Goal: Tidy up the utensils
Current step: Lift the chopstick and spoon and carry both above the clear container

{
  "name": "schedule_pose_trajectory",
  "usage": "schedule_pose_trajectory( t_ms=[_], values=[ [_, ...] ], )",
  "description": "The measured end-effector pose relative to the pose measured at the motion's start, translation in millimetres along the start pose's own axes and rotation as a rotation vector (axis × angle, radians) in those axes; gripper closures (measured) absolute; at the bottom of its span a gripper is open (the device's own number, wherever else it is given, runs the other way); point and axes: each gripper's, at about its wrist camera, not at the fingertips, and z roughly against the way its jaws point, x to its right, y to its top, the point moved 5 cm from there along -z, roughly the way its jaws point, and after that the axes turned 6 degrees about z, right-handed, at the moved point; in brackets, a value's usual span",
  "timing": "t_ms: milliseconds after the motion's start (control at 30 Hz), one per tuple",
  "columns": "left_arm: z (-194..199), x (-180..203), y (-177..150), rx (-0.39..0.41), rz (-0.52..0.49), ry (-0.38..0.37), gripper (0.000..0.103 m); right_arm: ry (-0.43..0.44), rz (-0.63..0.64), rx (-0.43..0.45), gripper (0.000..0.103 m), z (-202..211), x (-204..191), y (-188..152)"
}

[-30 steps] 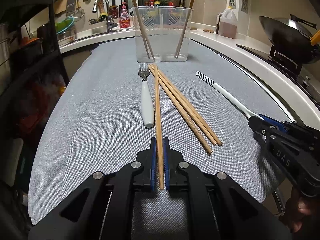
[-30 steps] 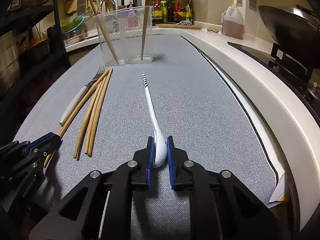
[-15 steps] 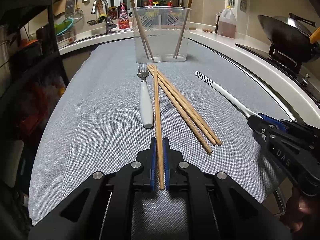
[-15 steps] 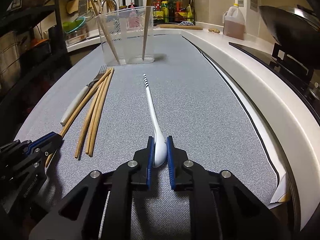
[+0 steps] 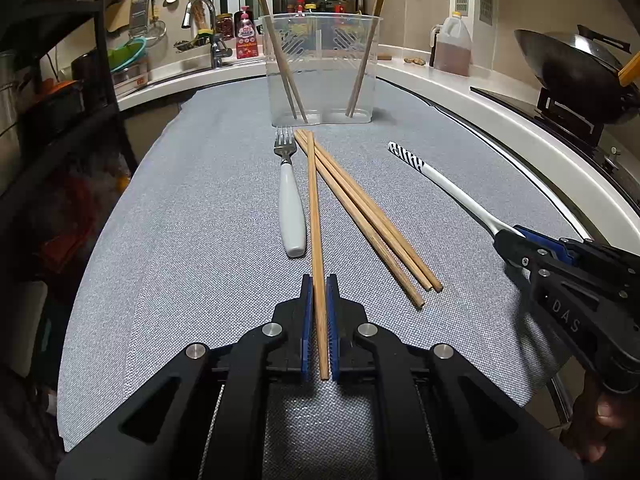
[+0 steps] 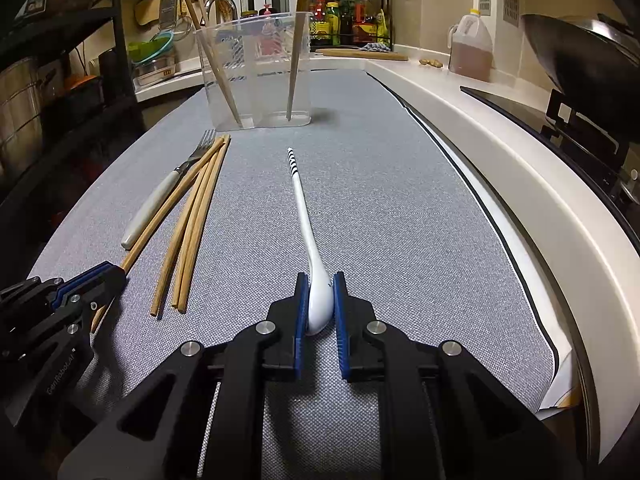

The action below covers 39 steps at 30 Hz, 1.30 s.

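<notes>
My left gripper [image 5: 318, 282] is shut on one wooden chopstick [image 5: 314, 220] that points toward the clear plastic utensil holder [image 5: 322, 68]. Three more chopsticks [image 5: 372, 220] and a white-handled fork [image 5: 290, 200] lie on the grey mat beside it. My right gripper [image 6: 321, 280] is shut on the bowl end of a white spoon [image 6: 304, 216] with a black-striped handle tip. The left gripper also shows in the right wrist view [image 6: 92, 280], and the right gripper in the left wrist view [image 5: 516, 240]. The holder [image 6: 256, 68] has chopsticks standing in both compartments.
The grey mat [image 5: 200, 220] covers the counter. A wok [image 5: 576, 72] sits on the stove at right, an oil jug [image 5: 450, 46] at the back, a sink and faucet [image 5: 204, 28] at back left, a dark shelf rack [image 5: 60, 80] on the left.
Both grippers have risen and tilted slightly with their utensils; the holder appears a little lower in both views. Both grips stay shut.
</notes>
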Motion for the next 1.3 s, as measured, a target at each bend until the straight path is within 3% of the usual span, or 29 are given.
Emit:
schedule_pose_trajectory(
  t_ms=[167, 600, 1033, 1300],
  values=[
    [0.6, 0.1, 0.0, 0.003, 0.000, -0.001, 0.096, -0.004, -0.006, 0.003, 0.091, 4.4, 3.6, 3.4],
    [38.7, 7.4, 19.3, 0.156, -0.033, -0.029, 0.097, -0.044, 0.014, 0.106, 0.091, 47.8, 13.5, 31.2],
    [59.7, 9.3, 45.5, 0.221, -0.017, -0.057, 0.097, -0.057, 0.031, 0.201, 0.091, 80.1, 24.9, 66.4],
    [72.3, 5.3, 78.4, 0.266, -0.018, -0.061, 0.097, -0.049, 0.043, 0.231, 0.091, 86.4, 24.4, 88.9]
  ],
)
